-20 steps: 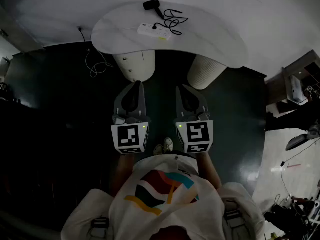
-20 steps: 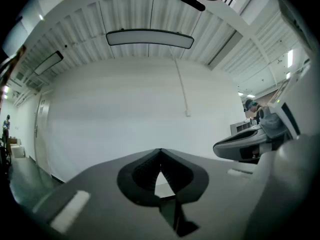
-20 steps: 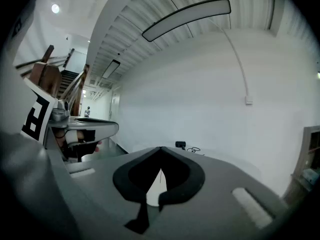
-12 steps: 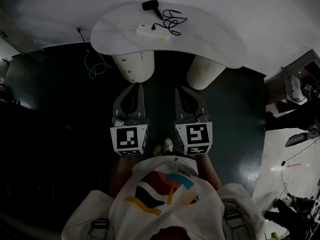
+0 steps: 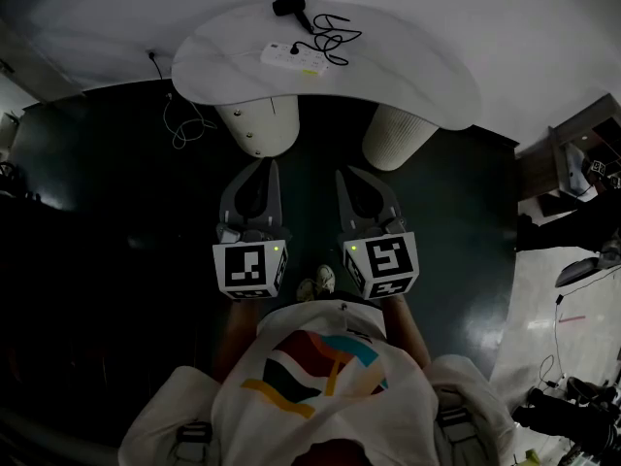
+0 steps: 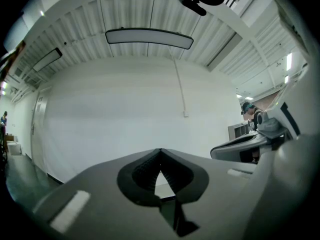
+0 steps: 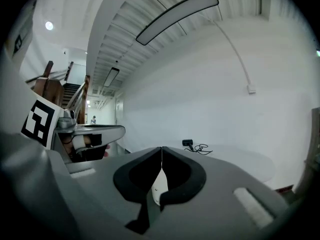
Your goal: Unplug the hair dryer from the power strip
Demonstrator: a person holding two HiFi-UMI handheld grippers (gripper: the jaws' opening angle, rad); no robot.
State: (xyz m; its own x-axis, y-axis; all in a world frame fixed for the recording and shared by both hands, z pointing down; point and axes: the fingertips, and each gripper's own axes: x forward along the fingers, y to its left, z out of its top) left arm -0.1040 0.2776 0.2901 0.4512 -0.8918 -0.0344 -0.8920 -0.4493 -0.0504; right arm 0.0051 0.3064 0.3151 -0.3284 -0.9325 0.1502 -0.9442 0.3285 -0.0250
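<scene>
- The left gripper (image 5: 273, 166) and right gripper (image 5: 340, 175) are both clenched on nothing, jaws pressed together, held side by side close to the person's body and well apart from the bench (image 5: 417, 81)
- Risk: the jaws have to be released before they reach the plug; arriving clenched, they would likely just knock the power strip (image 5: 294, 58) along the smooth top
- Risk: the strip looks light and lies loose, so a one-handed pull on the plug would probably drag or lift the whole strip instead of freeing the plug; one gripper may need to pin it down
- Risk: the cord (image 5: 335, 39) lies in tangled loops just beside the strip; grabbing the cord instead of the plug body could strain it or tow the hair dryer (image 5: 291, 8) towards the edge
- The plug itself is too small in these views to judge how it sits, so the grasp point has to be found on approach
- The hair dryer is black, lying on its side at the far edge of the white rounded bench, beyond the strip
- Its thin black cord curls to the right, then runs back to the white, oblong strip nearer the person
- In the right gripper view the dryer (image 7: 188, 143) and cord (image 7: 202, 149) show as small dark shapes ahead on the pale bench top
</scene>
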